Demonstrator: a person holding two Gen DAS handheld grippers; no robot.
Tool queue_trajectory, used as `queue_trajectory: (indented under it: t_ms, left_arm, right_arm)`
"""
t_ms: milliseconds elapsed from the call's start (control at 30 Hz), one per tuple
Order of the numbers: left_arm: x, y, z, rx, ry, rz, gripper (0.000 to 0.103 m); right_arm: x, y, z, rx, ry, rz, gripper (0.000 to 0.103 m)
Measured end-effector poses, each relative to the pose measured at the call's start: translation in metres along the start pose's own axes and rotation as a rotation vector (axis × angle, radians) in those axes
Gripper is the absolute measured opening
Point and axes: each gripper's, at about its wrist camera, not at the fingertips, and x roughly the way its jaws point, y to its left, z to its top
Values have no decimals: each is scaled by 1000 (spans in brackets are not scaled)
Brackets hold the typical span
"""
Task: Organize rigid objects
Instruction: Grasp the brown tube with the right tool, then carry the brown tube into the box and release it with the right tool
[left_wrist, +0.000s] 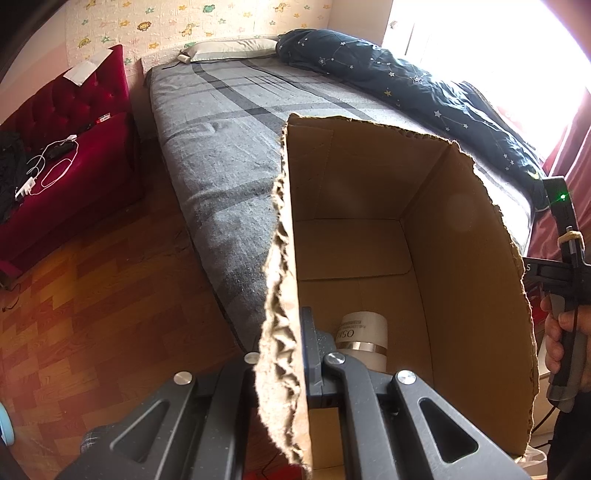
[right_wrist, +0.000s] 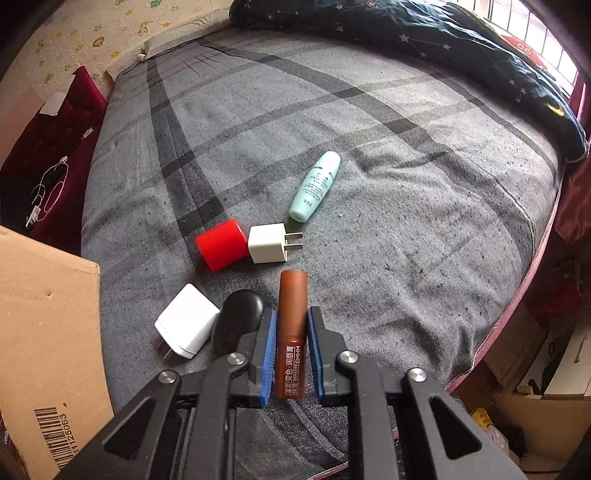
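Right gripper (right_wrist: 291, 354): blue pads clamped on a brown lip balm tube (right_wrist: 291, 332), tube upright between them, white print reading "EMMM" with Chinese characters beside it. Just left of the gripper on the grey plaid bed cover (right_wrist: 406, 229) lies a dark oval pebble-like object (right_wrist: 236, 321), touching a white plug adapter (right_wrist: 186, 321) with prongs toward the camera. Farther out, a red cap-shaped piece (right_wrist: 221, 244) sits against a second white plug adapter (right_wrist: 266, 243), prongs pointing right. Beyond those, a pale green bottle (right_wrist: 316, 186) lies on its side, small print on it too fine to read. At the left edge of this view, the outside of a cardboard box (right_wrist: 48, 332) with a barcode and digits ending "1125063". Dark starred quilt (right_wrist: 461, 51) bunched along the far side of the bed. Left gripper (left_wrist: 284, 369): closed on the torn side wall of the cardboard box (left_wrist: 461, 258), one finger inside, one outside. Inside the box near the gripper, a white jar (left_wrist: 364, 334) with a metal band, lettering partly visible as "OSH". To the right of the box, a hand (left_wrist: 561, 332) holding the other tool's handle. Past the box, the bed, a pillow (left_wrist: 229, 50) at its head, and a red sofa (left_wrist: 74, 147) with white cables on the seat.
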Motion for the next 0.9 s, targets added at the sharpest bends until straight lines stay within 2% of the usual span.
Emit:
queue_trajectory:
  t_ms: [467,900]
  left_arm:
    - [-5,-6,-2,12,-2,0,4]
    - [-4,-13,-2,33,1,-3,4]
  right_arm:
    - [-55,28,-1,-107,-82,22,16]
    - [-112,73,-8,-244,-170,99,16]
